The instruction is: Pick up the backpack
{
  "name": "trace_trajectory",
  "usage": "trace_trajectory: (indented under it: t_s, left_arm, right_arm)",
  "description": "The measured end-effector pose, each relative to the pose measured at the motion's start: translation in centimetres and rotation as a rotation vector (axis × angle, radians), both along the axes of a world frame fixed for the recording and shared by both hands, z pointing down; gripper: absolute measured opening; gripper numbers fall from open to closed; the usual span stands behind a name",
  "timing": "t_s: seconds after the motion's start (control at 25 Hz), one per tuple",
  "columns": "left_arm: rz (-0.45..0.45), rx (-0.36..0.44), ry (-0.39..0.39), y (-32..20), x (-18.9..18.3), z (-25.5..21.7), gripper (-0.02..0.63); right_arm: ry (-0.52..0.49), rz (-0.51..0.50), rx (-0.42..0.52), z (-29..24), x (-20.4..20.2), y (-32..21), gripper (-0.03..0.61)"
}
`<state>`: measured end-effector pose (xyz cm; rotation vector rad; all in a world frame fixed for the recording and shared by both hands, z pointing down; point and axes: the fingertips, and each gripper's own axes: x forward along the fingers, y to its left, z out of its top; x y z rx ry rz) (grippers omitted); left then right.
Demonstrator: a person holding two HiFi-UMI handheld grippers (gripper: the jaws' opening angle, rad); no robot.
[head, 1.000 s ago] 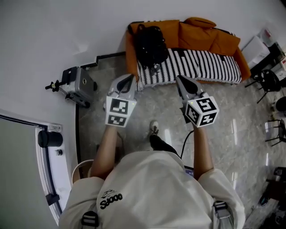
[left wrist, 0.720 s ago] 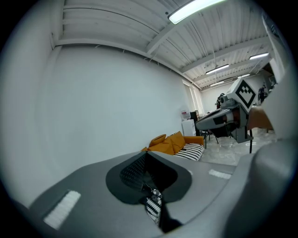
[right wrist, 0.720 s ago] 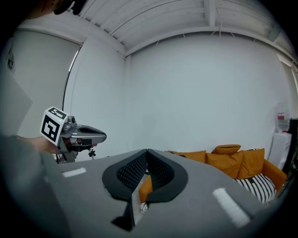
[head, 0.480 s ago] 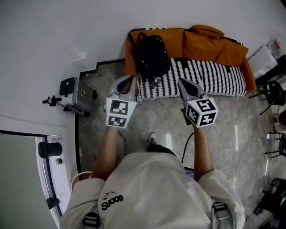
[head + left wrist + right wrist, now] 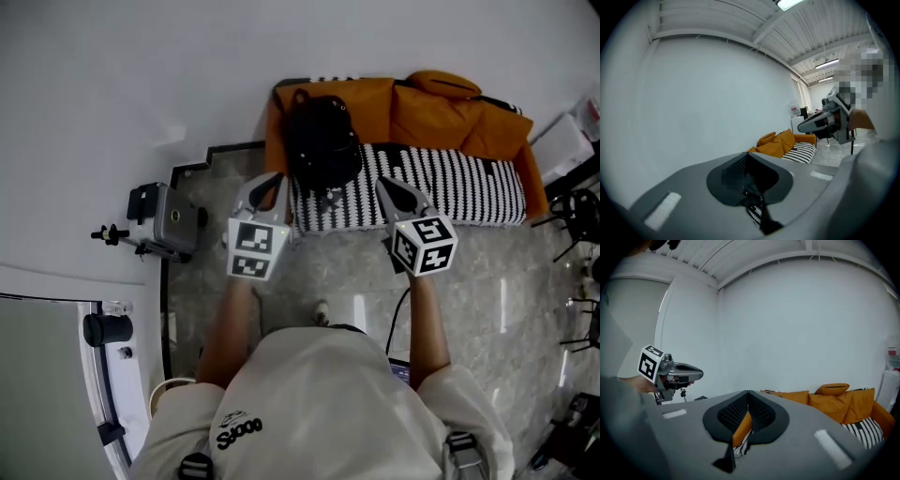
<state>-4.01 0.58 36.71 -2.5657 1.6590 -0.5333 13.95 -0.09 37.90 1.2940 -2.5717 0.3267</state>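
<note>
A black backpack (image 5: 322, 142) stands upright at the left end of an orange sofa (image 5: 427, 103), on its black-and-white striped seat (image 5: 441, 178). My left gripper (image 5: 268, 185) hovers just left of the backpack, jaws shut and empty. My right gripper (image 5: 394, 190) hangs over the seat's front edge, to the right of the backpack, also shut and empty. In the left gripper view the backpack (image 5: 754, 180) shows dark through the jaw gap, with the right gripper (image 5: 825, 119) off to the side. The right gripper view has the sofa (image 5: 834, 401) ahead and the left gripper (image 5: 689, 372) at left.
A grey case with a small tripod (image 5: 159, 217) sits on the floor left of the sofa. A white wall (image 5: 141, 84) runs behind the sofa. Black chairs (image 5: 574, 202) stand at the right. The person's foot (image 5: 322, 311) and a cable (image 5: 396, 323) are on the marbled floor.
Both grippers have moved forward toward the sofa and backpack. The sofa now sits closer beneath them. Both have stayed shut.
</note>
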Motion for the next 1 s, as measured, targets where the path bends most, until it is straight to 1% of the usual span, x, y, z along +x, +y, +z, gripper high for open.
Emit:
trace_trajectory:
  t_s: [0.4,0.56,0.76,1.0]
  left_arm:
    - [-0.019,-0.017,-0.006,-4.6,0.0,0.7,0.011]
    - [-0.015,-0.019,-0.008,-7.4,-0.3,1.1,0.011]
    - [0.001,-0.023,-0.002,-12.9,-1.2,2.3,0.011]
    - [0.024,-0.038,-0.007,-21.8,-2.5,2.9,0.011]
  right_arm:
    - [0.006,-0.017,-0.026,1.0,-0.2,-4.5,0.003]
    - [0.018,-0.023,-0.036,1.7,-0.8,-6.7,0.003]
    - [0.034,-0.013,-0.049,2.7,-1.7,-11.6,0.003]
    - [0.039,0.01,-0.077,3.6,-3.3,-19.4,0.005]
